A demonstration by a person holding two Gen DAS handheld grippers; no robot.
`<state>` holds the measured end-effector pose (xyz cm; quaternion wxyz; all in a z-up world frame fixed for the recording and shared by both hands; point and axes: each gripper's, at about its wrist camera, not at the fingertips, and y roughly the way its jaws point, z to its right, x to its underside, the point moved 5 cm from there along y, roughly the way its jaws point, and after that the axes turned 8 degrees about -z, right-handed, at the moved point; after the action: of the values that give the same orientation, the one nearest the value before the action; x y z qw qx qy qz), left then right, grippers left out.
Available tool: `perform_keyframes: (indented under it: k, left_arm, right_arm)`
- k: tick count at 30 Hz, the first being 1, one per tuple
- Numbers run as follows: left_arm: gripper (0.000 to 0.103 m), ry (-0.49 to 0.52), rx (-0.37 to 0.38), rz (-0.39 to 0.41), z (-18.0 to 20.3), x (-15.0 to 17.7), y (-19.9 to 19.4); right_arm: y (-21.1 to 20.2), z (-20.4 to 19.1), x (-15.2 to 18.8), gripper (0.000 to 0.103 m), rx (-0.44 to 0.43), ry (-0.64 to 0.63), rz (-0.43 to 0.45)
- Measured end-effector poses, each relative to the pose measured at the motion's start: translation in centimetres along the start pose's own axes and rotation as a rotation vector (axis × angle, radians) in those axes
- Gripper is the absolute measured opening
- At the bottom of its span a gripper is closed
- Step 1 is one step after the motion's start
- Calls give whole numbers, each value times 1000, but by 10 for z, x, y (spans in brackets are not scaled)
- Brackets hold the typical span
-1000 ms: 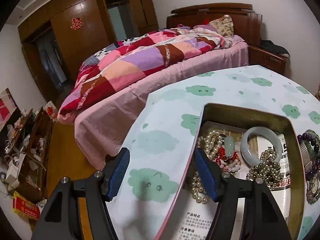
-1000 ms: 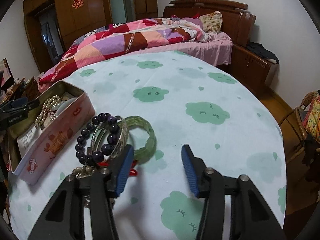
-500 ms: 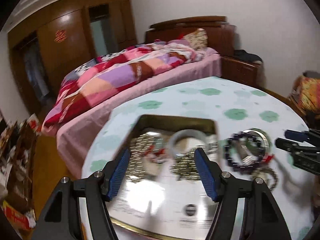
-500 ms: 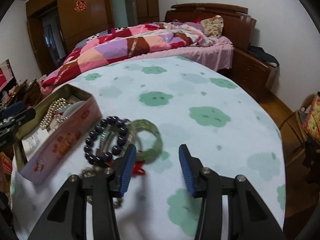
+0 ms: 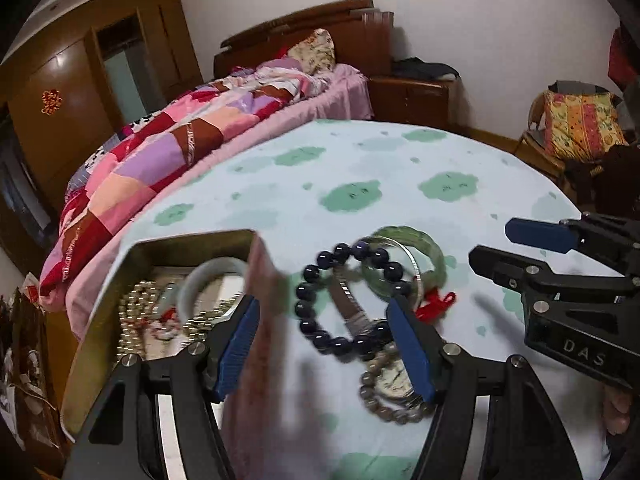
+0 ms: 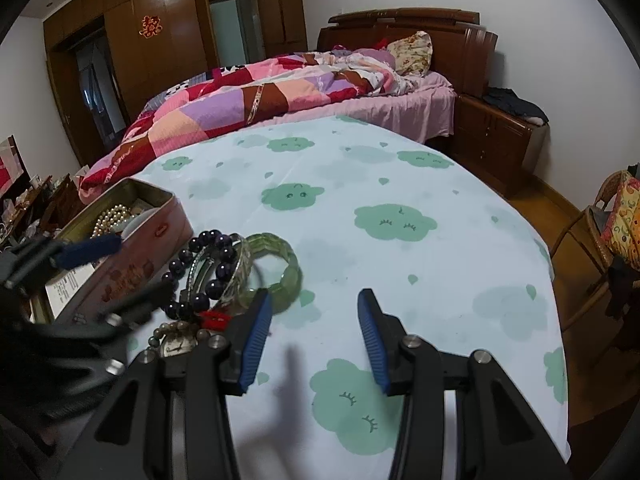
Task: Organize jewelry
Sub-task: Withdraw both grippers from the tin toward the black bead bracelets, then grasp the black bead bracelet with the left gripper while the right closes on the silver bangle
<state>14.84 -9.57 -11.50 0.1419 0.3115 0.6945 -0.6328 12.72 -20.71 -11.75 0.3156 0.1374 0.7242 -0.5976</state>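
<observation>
A pile of bracelets lies on the cloud-print tablecloth beside an open tin (image 5: 192,240). In it are a dark purple bead bracelet (image 5: 320,312), a green bangle (image 5: 420,246), a clear bangle (image 6: 240,276), a red tassel (image 5: 438,304) and a beaded watch (image 5: 394,390). My left gripper (image 5: 324,346) is open and hovers over the dark bead bracelet, its left finger over the tin's pink wall. My right gripper (image 6: 314,336) is open over bare cloth just right of the pile, with nothing between its fingers. The tin holds pearls (image 5: 132,312) and a pale bangle (image 5: 200,280).
The round table's edge curves close behind the tin (image 6: 132,256) on the left. A bed with a patchwork quilt (image 6: 248,108) stands behind the table. A chair with a yellow cushion (image 5: 580,124) is at the right. Cloth right of the green bangle (image 6: 286,258) is bare.
My left gripper has swung right, from over the tin's near end to over the bracelet pile. The right gripper has barely moved and stays open.
</observation>
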Motion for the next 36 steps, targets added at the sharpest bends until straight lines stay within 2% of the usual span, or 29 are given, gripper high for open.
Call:
perform_keyframes:
  k: [6, 8, 9, 11, 12, 16, 21, 27, 36]
  left_arm:
    - [67, 22, 40, -29, 14, 1, 11]
    - [63, 30, 52, -42, 17, 2, 17]
    - [58, 27, 71, -52, 18, 3, 20]
    - [41, 23, 105, -54, 20, 2, 20]
    - [24, 34, 135, -54, 23, 1, 19]
    - [13, 50, 151, -51, 27, 3, 14]
    - [13, 29, 156, -20, 18, 3, -3]
    - [13, 8, 96, 52, 0, -2, -30]
    - [13, -60, 69, 117, -30, -4, -54]
  right_arm:
    - [-2, 4, 0, 46, -9, 22, 13]
    - [-3, 3, 0, 47, -5, 18, 18]
    - [-3, 2, -1, 47, -1, 15, 19]
    - [-3, 1, -1, 47, 4, 8, 20]
    - [-2, 1, -1, 47, 6, 7, 19]
    - [0, 1, -1, 47, 14, 3, 14]
    - [0, 0, 0, 47, 20, -1, 11]
    - [-1, 0, 0, 47, 15, -7, 12]
    - [3, -31, -15, 47, -62, -71, 9]
